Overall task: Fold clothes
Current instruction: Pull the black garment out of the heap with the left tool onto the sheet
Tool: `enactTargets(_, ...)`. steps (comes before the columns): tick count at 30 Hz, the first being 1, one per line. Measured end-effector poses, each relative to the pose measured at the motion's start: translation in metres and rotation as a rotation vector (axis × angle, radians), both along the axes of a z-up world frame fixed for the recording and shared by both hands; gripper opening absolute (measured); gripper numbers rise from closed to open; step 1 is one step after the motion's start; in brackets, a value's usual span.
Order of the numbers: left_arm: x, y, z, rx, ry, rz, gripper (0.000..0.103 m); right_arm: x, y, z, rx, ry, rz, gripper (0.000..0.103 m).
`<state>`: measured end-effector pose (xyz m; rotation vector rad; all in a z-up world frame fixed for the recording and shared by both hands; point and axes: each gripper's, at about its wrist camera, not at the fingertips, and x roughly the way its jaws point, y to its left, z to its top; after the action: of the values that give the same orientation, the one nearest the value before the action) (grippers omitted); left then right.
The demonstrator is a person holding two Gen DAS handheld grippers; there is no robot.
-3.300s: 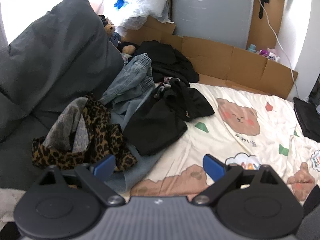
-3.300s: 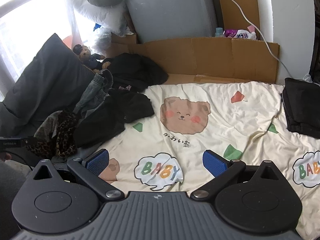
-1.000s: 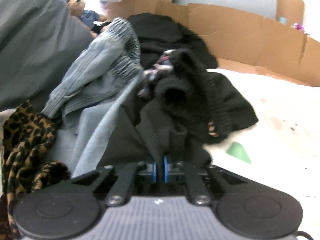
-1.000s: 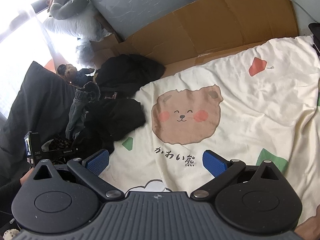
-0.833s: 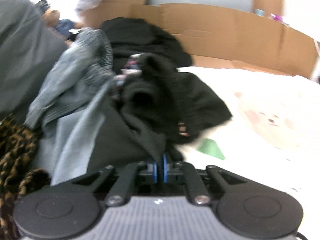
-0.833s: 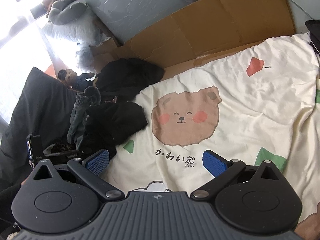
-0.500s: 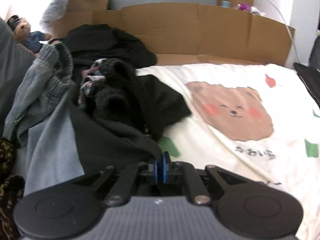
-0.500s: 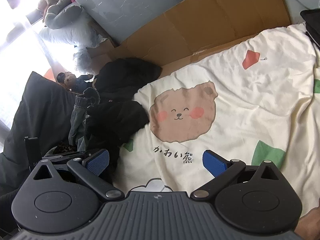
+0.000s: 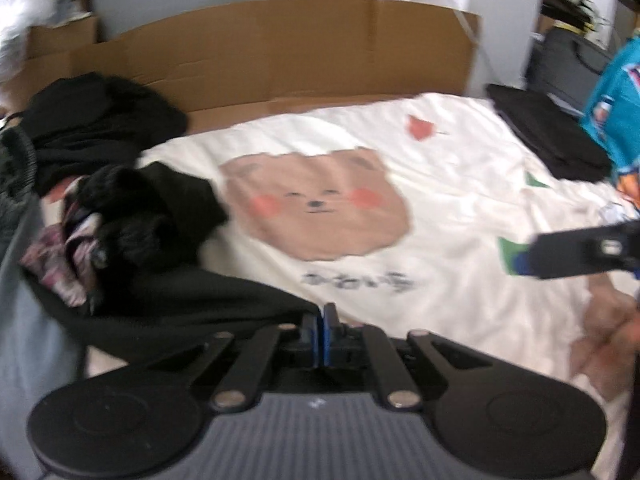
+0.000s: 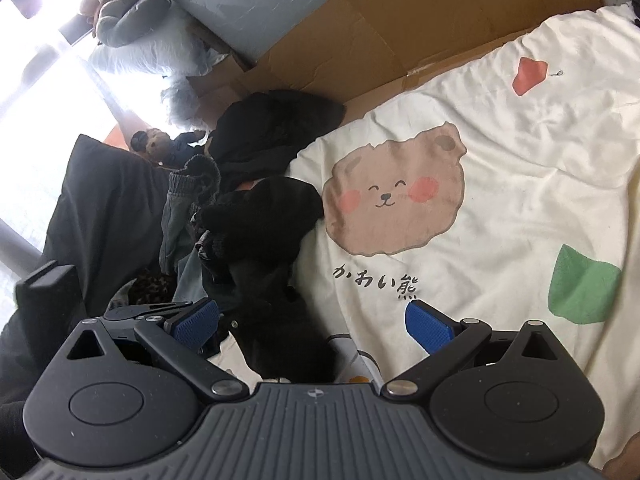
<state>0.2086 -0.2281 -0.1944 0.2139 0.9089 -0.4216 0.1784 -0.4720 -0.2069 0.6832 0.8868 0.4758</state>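
Gripping black garment (image 9: 192,304) edge, left gripper (image 9: 320,334) was clamped; right gripper (image 10: 312,322) gaped, empty. Clothes pile (image 10: 240,200) lay unfolded on bed (image 10: 520,168); one black folded item (image 9: 548,132) at far edge.

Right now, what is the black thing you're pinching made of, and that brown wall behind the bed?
The black garment looks like soft, matte knit fabric: it sags and bunches where the left gripper pinches it, though blur hides the weave. The brown wall looks like plain cardboard: flat, dull panels with fold creases.

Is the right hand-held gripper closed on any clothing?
No, the right hand-held gripper is open, its blue pads wide apart above the black garment.
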Motion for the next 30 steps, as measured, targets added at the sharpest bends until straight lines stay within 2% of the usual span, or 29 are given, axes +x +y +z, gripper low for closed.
enactTargets(5,-0.011,-0.014,0.001,-0.035,0.017,-0.044,0.001,-0.001,0.002,0.000,-0.011,0.002,0.009,0.102)
enactTargets(7,-0.013,-0.013,0.005,-0.035,0.013,-0.035,0.006,-0.001,0.002,-0.002,-0.019,0.009,0.009,0.102)
enactTargets(9,-0.011,-0.006,0.012,-0.043,-0.010,0.012,0.011,-0.001,0.003,-0.003,-0.024,0.014,0.008,0.102)
enactTargets(11,-0.009,0.003,0.019,-0.054,-0.037,0.070,0.024,0.001,0.004,-0.005,-0.021,0.017,0.009,0.102)
enactTargets(13,-0.009,0.012,0.028,-0.061,-0.094,0.100,0.048,0.003,0.006,-0.007,-0.018,0.021,0.010,0.102)
enactTargets(15,-0.006,0.023,0.035,-0.041,-0.158,0.142,0.056,0.005,0.008,-0.009,-0.016,0.027,0.014,0.102)
enactTargets(17,-0.001,0.036,0.038,-0.034,-0.186,0.188,0.061,0.007,0.012,-0.011,-0.021,0.030,0.021,0.102)
enactTargets(18,0.003,0.042,0.037,-0.020,-0.191,0.206,0.068,0.007,0.012,-0.011,-0.019,0.028,0.022,0.102)
enactTargets(22,0.020,0.061,0.025,0.080,-0.203,0.278,0.069,0.009,0.013,-0.011,-0.011,0.017,0.024,0.100)
enactTargets(25,0.030,0.073,0.016,0.117,-0.189,0.309,0.069,0.011,0.013,-0.011,-0.006,0.006,0.023,0.095)
enactTargets(30,0.039,0.072,0.005,0.173,-0.210,0.239,0.074,0.011,0.018,-0.011,-0.003,-0.004,0.048,0.095)
